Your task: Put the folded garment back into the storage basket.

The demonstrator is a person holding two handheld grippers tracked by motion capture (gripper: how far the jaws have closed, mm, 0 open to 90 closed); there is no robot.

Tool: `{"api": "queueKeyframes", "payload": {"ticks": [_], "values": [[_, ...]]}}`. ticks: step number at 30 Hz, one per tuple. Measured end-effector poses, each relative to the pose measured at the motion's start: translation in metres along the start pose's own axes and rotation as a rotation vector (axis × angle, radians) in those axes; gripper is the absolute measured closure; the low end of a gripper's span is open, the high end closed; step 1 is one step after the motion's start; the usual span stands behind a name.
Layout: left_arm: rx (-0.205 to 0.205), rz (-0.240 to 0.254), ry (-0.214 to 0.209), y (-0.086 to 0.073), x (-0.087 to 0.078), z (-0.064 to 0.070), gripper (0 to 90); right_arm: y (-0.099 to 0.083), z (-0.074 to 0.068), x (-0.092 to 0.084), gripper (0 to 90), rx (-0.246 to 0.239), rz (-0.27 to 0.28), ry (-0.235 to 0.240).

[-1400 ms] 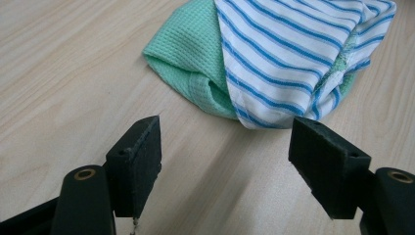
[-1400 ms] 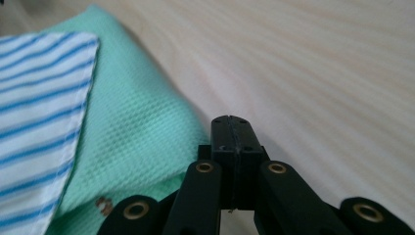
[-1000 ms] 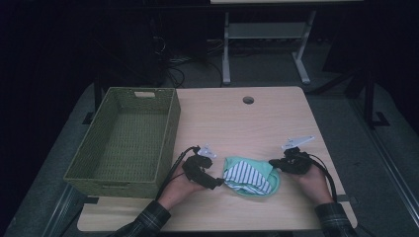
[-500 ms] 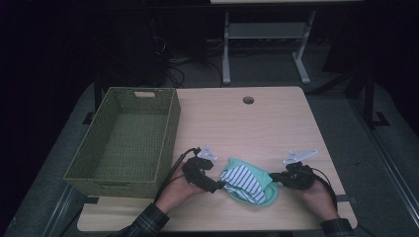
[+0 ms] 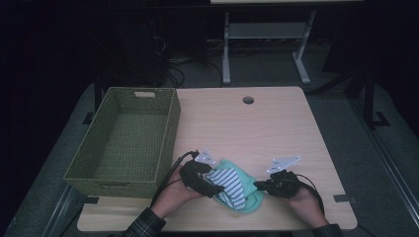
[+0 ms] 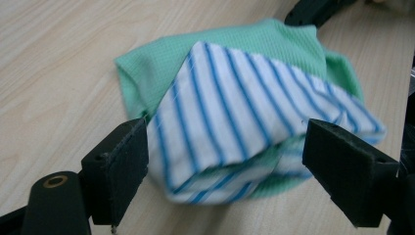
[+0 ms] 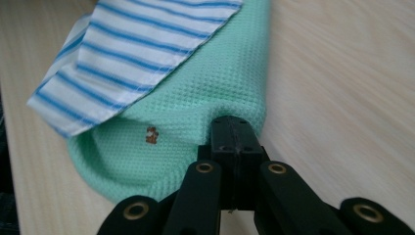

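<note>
— What is counted on the table (image 5: 276,128)?

— One green cloth (image 5: 247,190) is seen near the front edge, with one blue-and-white striped cloth (image 5: 230,181) folded on top of it. One green woven basket (image 5: 123,143) is set along the left side, its near end level with the cloths. Two grippers are held over the front of the table, one in each hand.

— How is the left gripper (image 5: 210,186) set?

— It is held at the left edge of the bundle with its jaws spread. In the left gripper view the folded striped cloth (image 6: 244,112) is seen between the two black pads (image 6: 122,171), and a gap is left on the right side, so nothing is pinched there.

— And the right gripper (image 5: 259,186)?

— Its jaws are pressed together. In the right gripper view the closed tips (image 7: 237,147) are laid against the right edge of the green cloth (image 7: 215,88); whether any fabric is caught between them cannot be told. A small brown mark is seen on the green weave.

— What is noted of the surface and the room?

— The table is of light wood, with one round hole (image 5: 248,100) near its far edge. It is stood on grey carpet in a dim room; one white metal frame (image 5: 267,44) and some cables are made out behind it.
</note>
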State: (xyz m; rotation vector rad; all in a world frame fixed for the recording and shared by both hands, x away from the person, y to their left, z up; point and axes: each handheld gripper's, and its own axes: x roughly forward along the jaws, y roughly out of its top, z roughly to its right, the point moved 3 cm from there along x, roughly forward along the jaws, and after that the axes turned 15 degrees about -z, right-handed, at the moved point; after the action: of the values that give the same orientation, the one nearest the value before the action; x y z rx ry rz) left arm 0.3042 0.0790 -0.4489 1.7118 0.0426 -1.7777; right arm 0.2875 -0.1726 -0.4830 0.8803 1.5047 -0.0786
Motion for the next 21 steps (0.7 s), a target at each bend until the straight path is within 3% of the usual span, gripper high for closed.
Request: {"api": "queueKeyframes", "payload": {"ticks": [3,6,16,21], "values": [[0.018,-0.009,0.001,-0.001,-0.001,0.004,16.7,0.001,-0.001,-0.001,89.6,0.002,0.006,-0.015],[0.024,-0.015,0.003,-0.002,-0.001,0.007,16.7,-0.001,0.009,-0.007,87.8,0.028,0.039,-0.027],[0.028,-0.059,0.004,-0.003,0.013,0.014,16.0,-0.002,0.046,-0.014,61.9,0.149,0.057,-0.155],[0.044,-0.093,0.008,-0.004,0.022,0.014,14.6,-0.006,0.064,-0.016,47.9,0.209,0.075,-0.192]]}}
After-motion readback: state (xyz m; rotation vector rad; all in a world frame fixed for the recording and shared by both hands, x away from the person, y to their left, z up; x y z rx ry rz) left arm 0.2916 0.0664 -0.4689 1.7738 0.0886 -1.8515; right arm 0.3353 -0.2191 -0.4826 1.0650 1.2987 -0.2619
